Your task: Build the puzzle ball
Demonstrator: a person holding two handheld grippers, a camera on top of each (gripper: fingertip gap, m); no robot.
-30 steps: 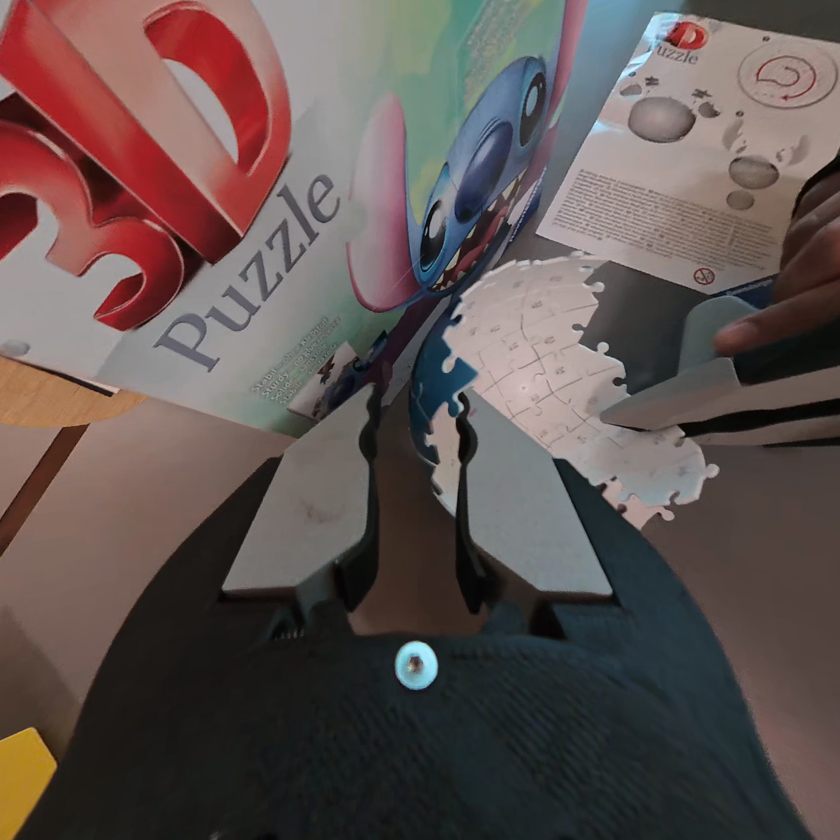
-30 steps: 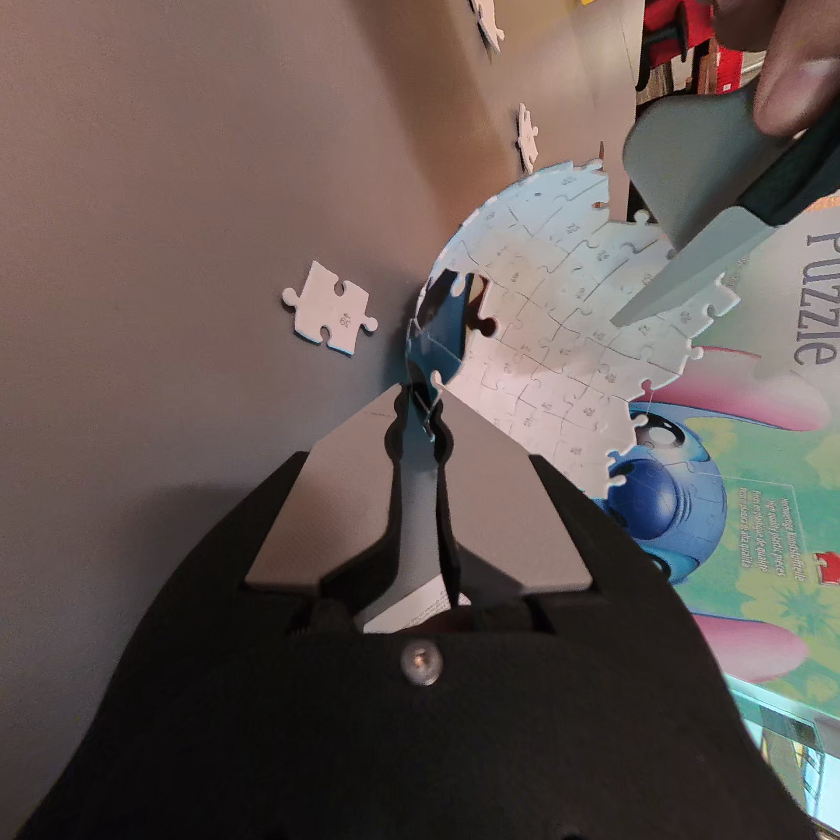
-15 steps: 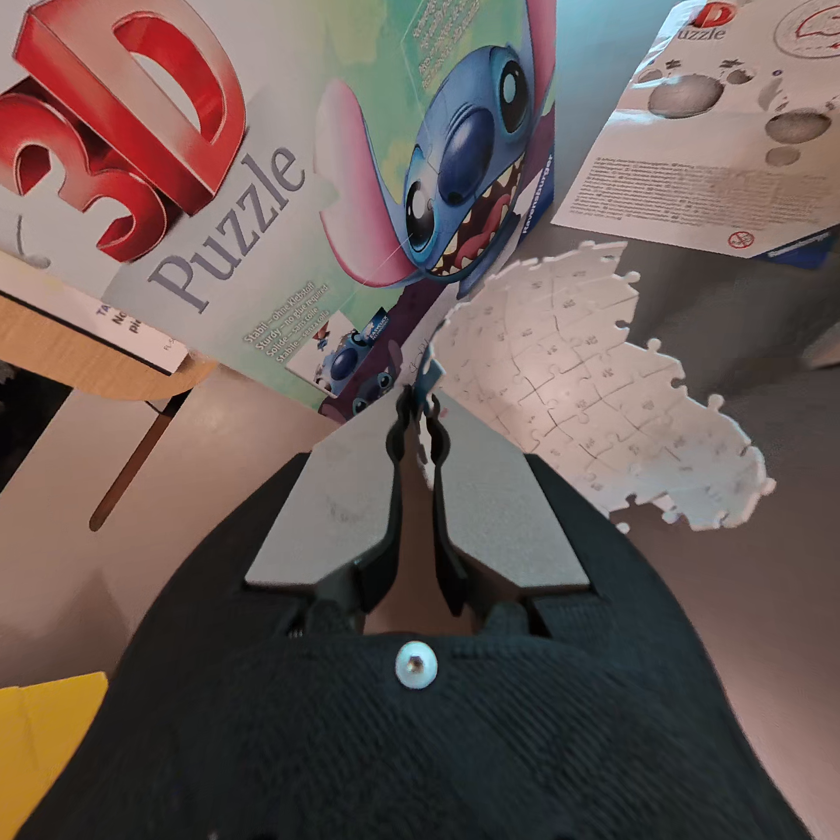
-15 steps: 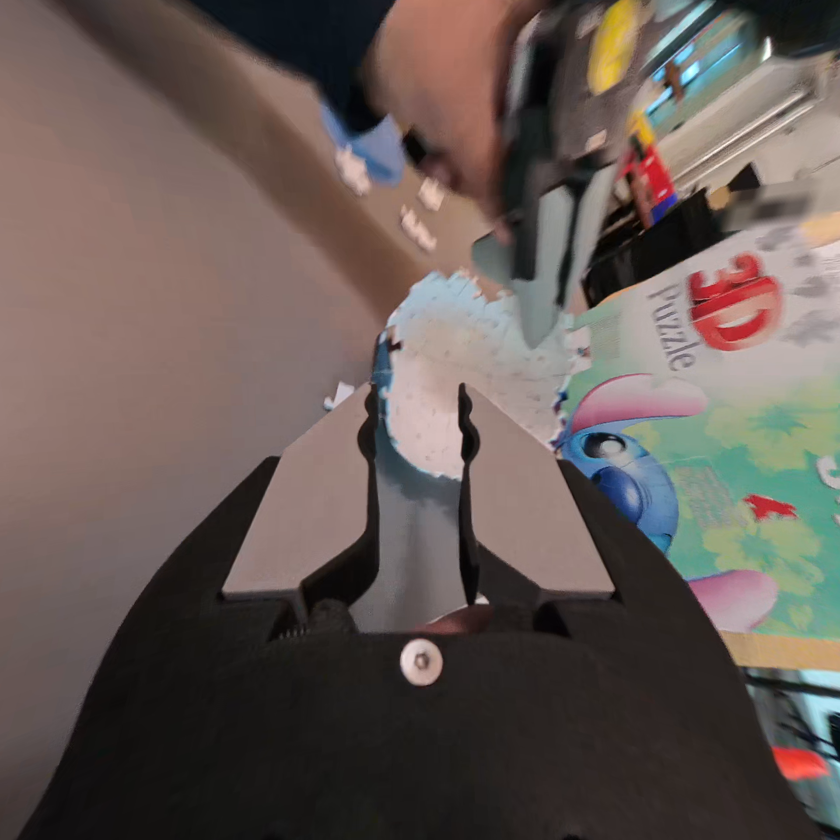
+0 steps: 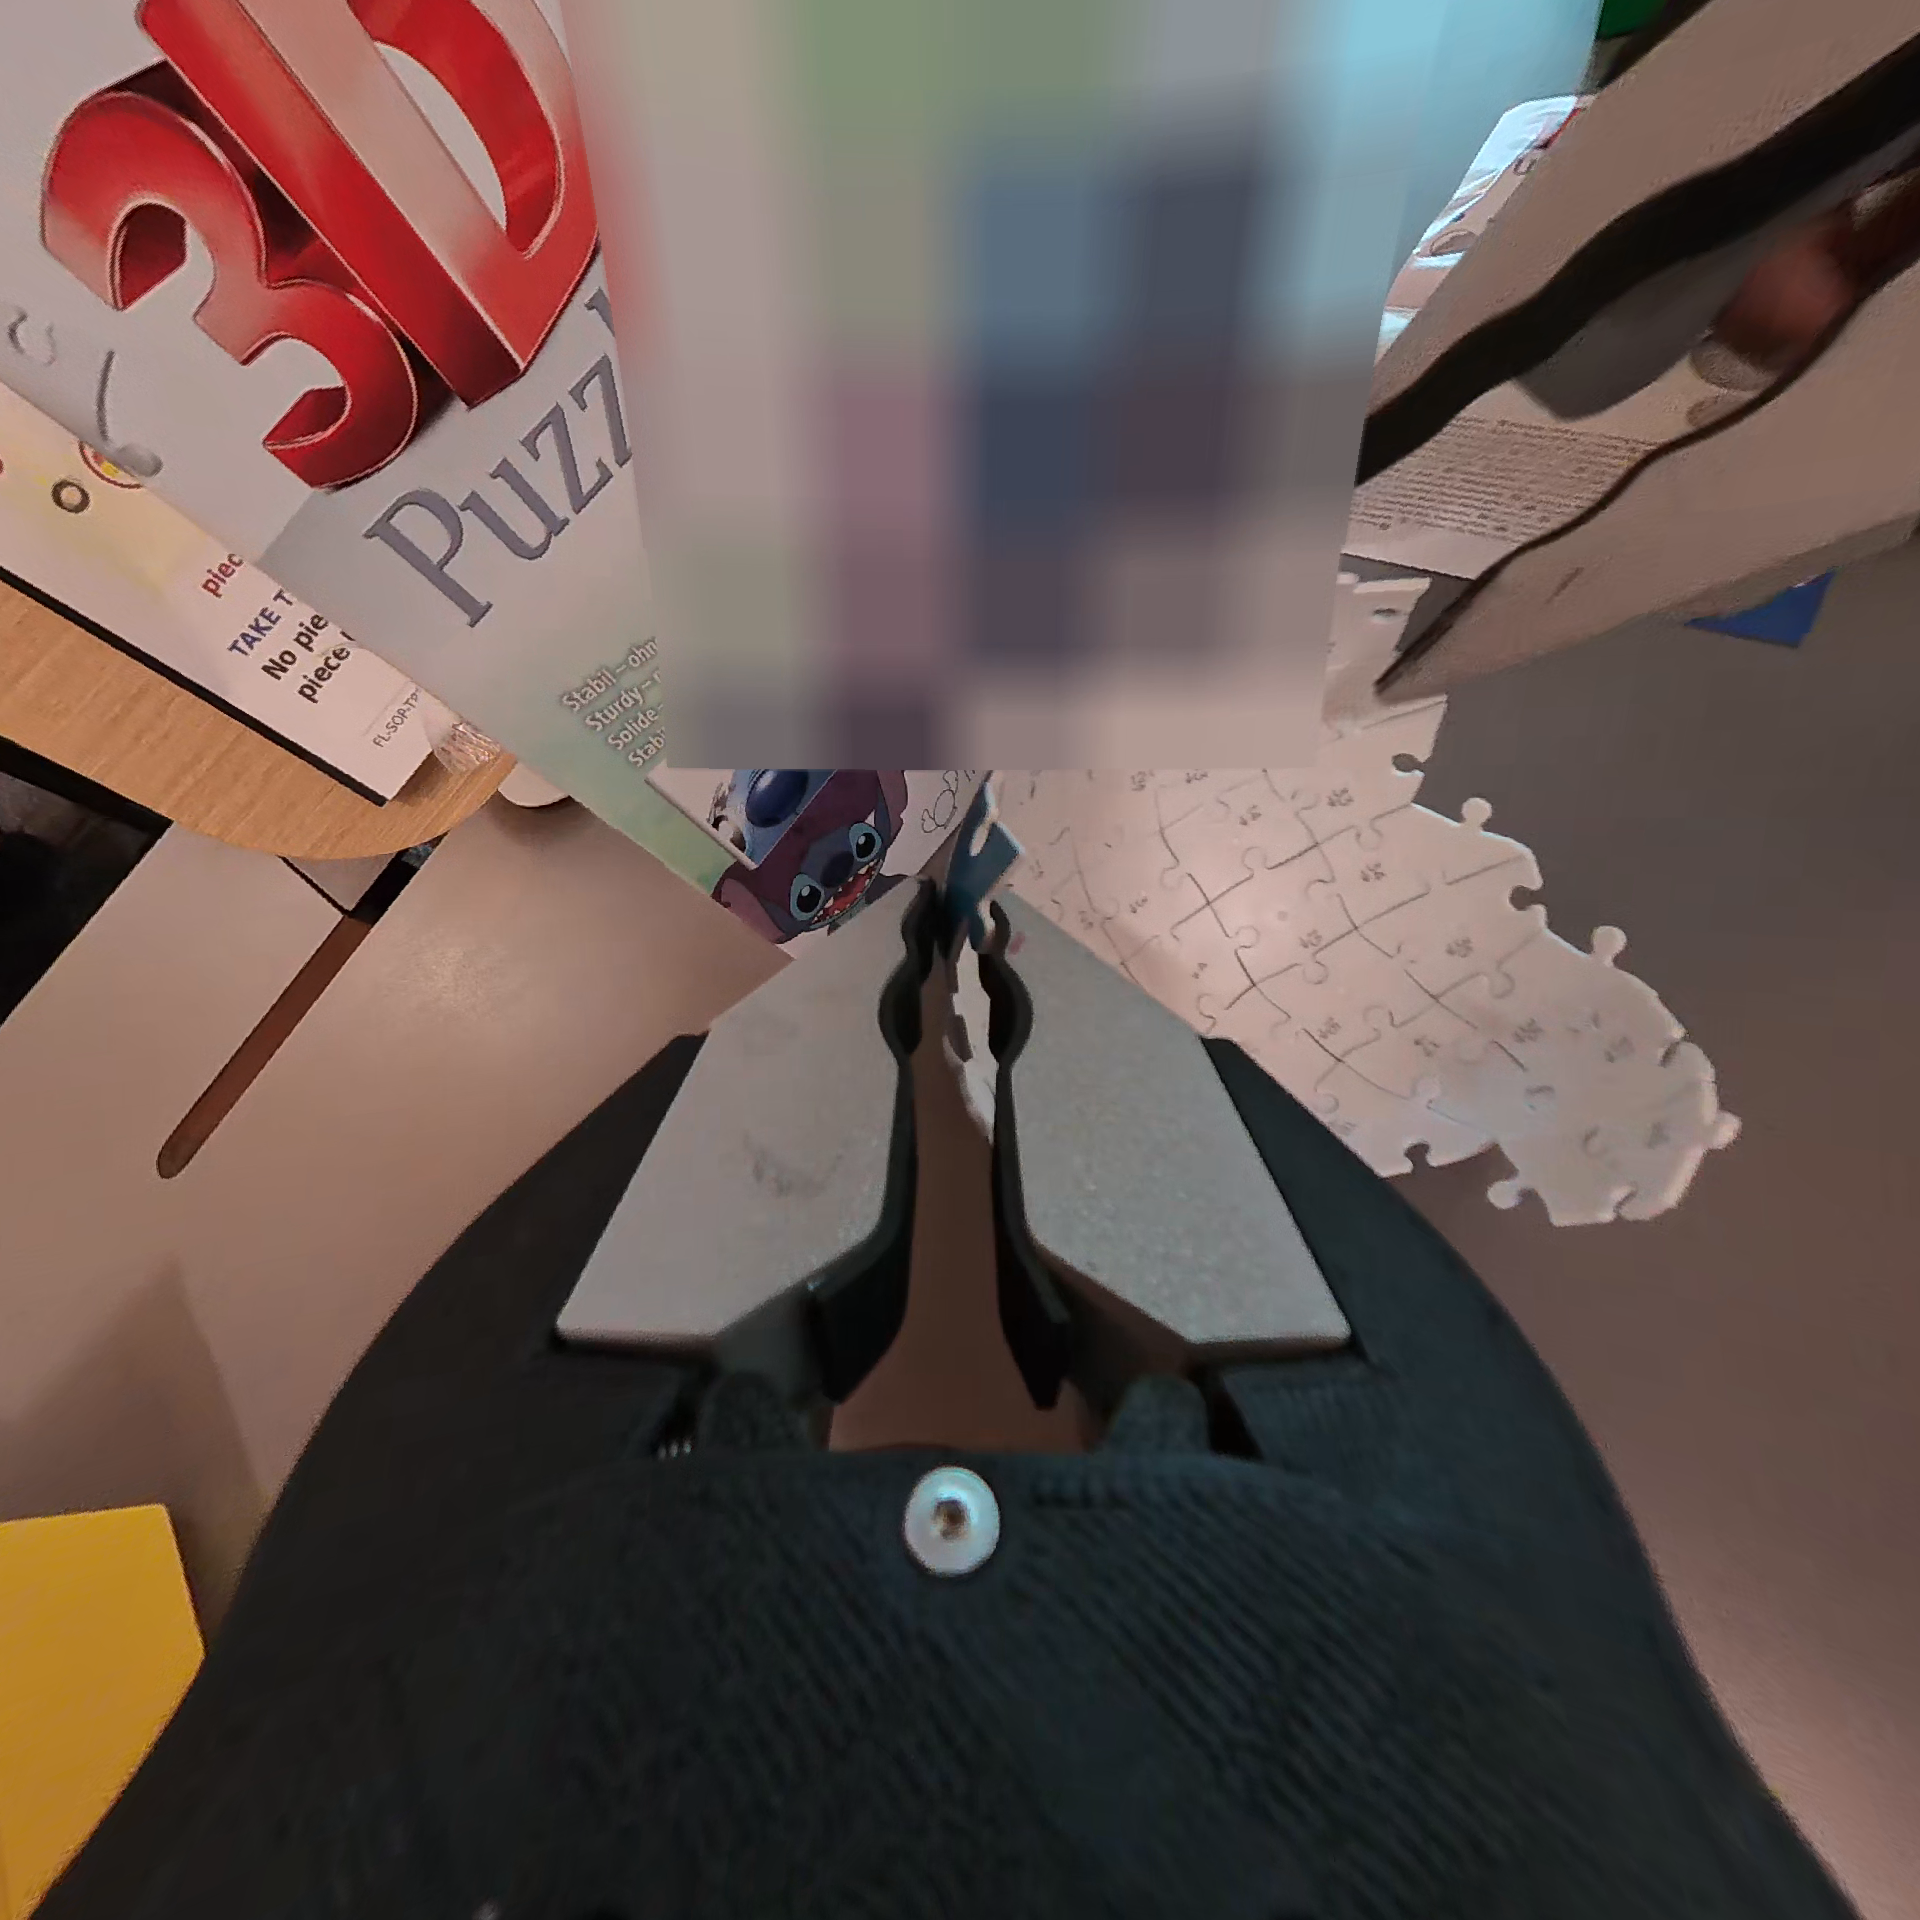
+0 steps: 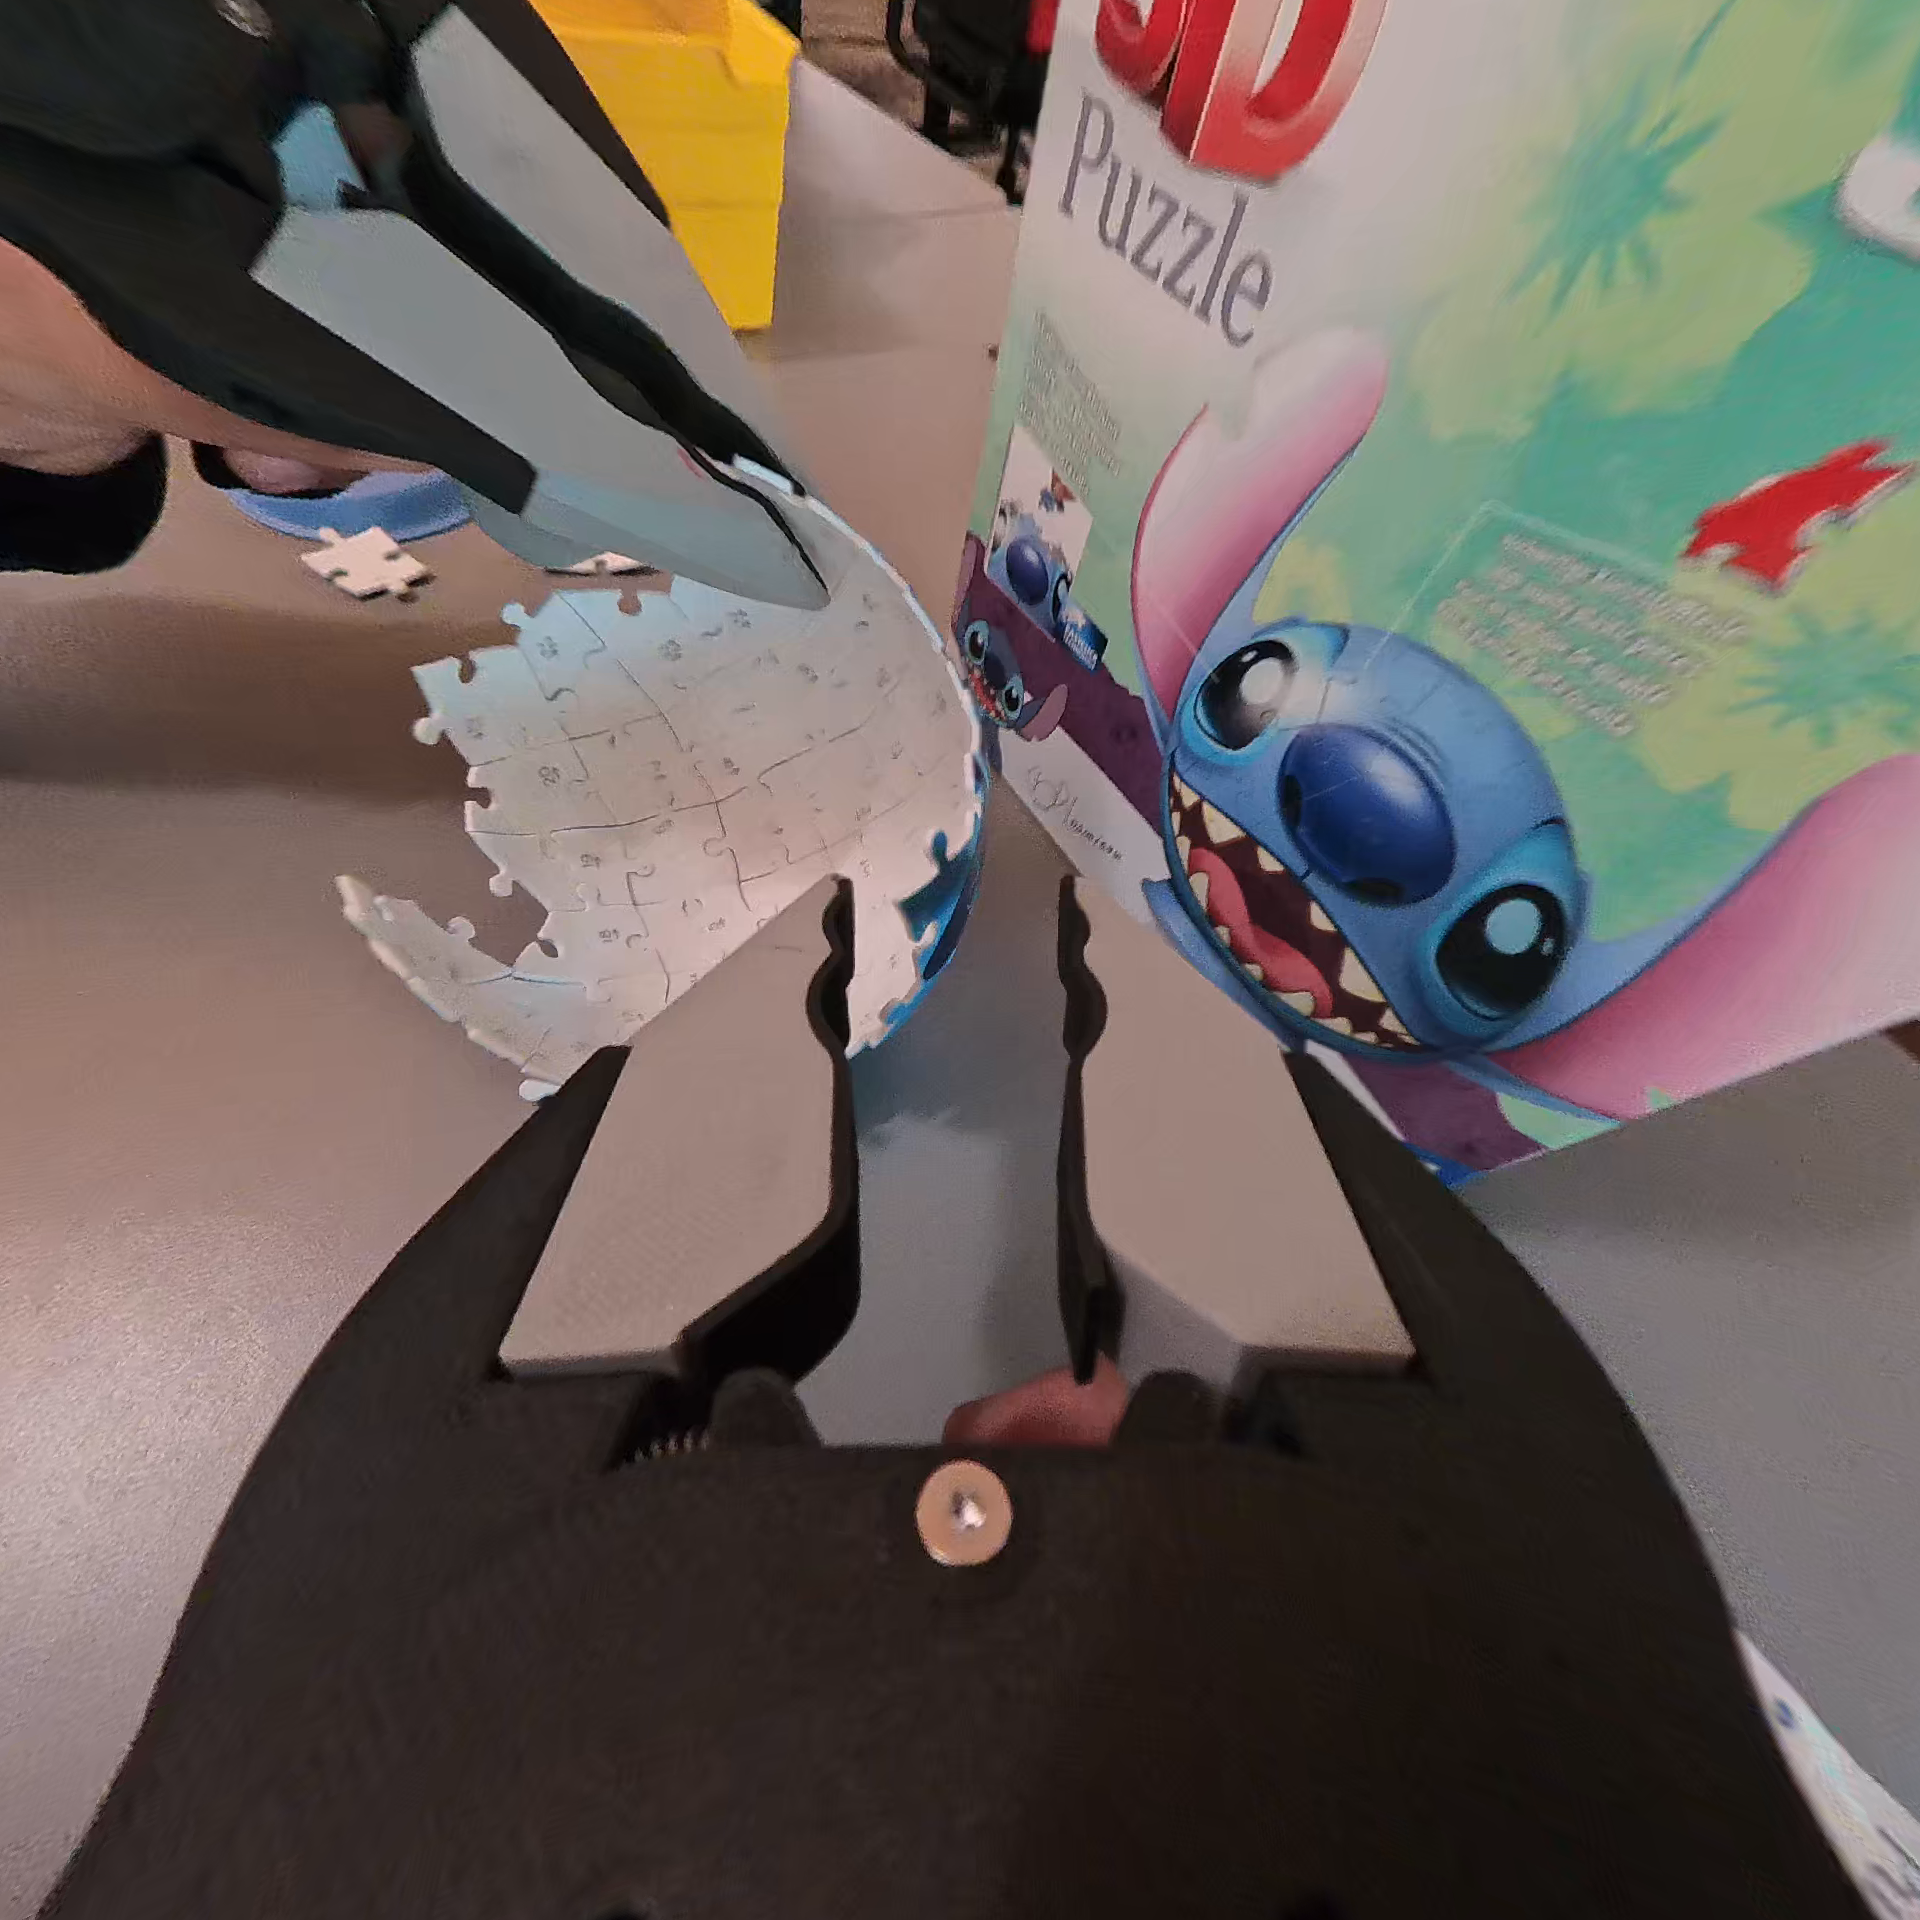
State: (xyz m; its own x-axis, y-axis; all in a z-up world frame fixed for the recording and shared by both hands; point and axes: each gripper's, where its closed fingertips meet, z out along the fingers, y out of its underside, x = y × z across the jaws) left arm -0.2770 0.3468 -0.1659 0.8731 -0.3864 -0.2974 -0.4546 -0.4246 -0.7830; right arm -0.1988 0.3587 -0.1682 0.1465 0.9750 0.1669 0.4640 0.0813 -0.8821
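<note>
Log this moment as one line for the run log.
left gripper: shut on puzzle shell rim | right gripper: open, empty | puzzle box: upright behind

Seen from the right wrist: standing at two o'clock on the table (image 6: 156,1195), puzzle box (image 6: 1455,520). Sitting just beside it at ten o'clock, partly built ball (image 6: 707,790), with the left gripper (image 6: 800,561) coming in over its rim from eleven. Lying behind at ten o'clock, loose piece (image 6: 364,561); bin (image 6: 717,156) at twelve.

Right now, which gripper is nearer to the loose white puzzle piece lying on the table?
Left. The left gripper hangs just right of the loose piece; the right gripper is open, farther off.
</note>
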